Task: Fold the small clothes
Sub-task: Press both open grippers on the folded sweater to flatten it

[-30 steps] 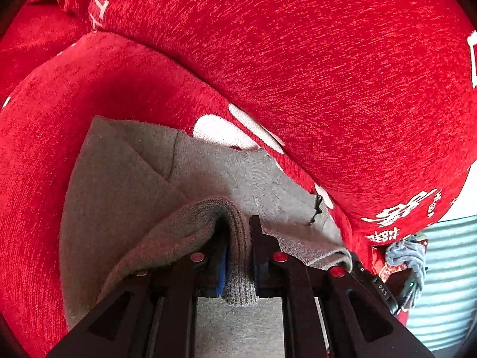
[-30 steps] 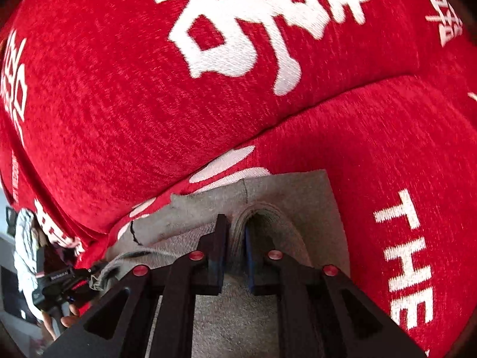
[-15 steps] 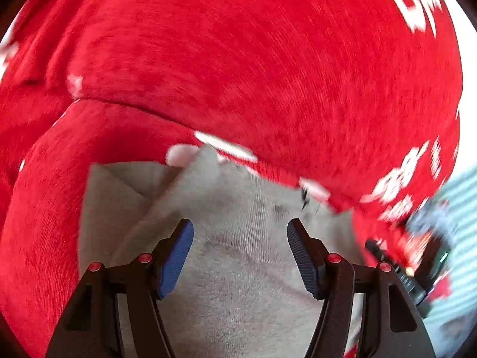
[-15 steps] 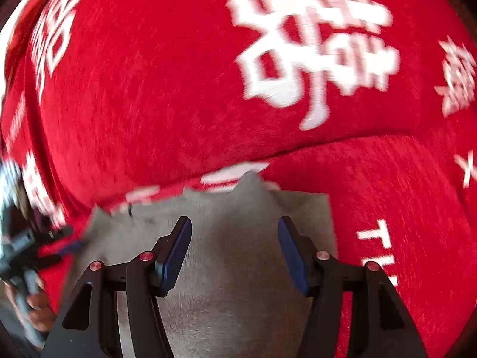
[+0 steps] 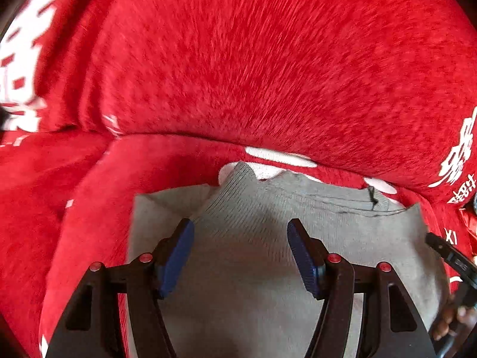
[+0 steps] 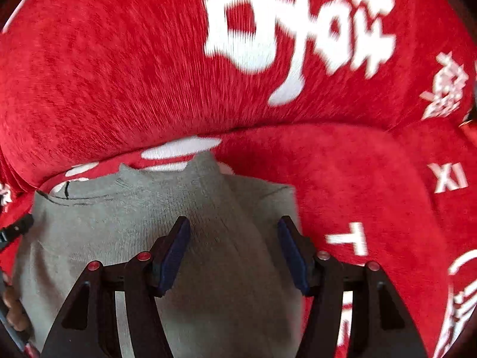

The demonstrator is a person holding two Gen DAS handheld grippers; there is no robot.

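Red plush fabric [image 5: 268, 74] printed with white characters fills both views. One grey knitted garment [image 5: 253, 268] lies flat on it, from centre to 6 o'clock. Two grippers noted. Left gripper [image 5: 241, 253]: jaws have just been opening, now released, pads apart above the knit, gripping nothing. Right gripper [image 6: 234, 250]: likewise just opened, released, nothing clamped, garment [image 6: 208, 268] beneath.
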